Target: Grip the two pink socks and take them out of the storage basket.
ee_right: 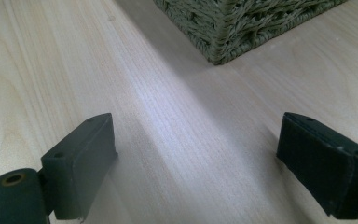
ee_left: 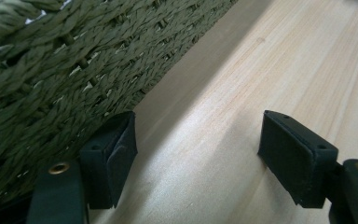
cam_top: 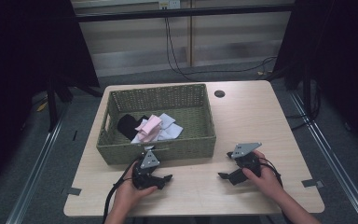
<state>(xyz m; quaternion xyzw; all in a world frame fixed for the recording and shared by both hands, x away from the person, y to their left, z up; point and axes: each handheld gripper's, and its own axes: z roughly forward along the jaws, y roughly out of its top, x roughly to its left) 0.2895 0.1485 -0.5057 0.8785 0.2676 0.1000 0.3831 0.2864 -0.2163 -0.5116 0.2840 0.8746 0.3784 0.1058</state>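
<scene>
A green woven basket (cam_top: 121,154) stands on the left half of the light wooden table (cam_top: 247,116). Inside it lie a black cloth (cam_top: 129,125), a pink folded cloth (cam_top: 149,128) and white cloths (cam_top: 170,128). My left gripper (cam_top: 161,179) rests low on the table just in front of the basket's front wall (ee_left: 51,93), jaws open with nothing between them (ee_left: 196,163). My right gripper (cam_top: 228,175) sits open on the table to the right of the basket; its midpoint (ee_right: 196,168) hovers over bare wood, with the basket's corner (ee_right: 223,28) ahead.
A round dark cable hole (cam_top: 219,94) lies near the table's far edge. Black stands (cam_top: 56,93) and cables (cam_top: 177,60) occupy the floor beyond the table. Bare wood stretches right of the basket.
</scene>
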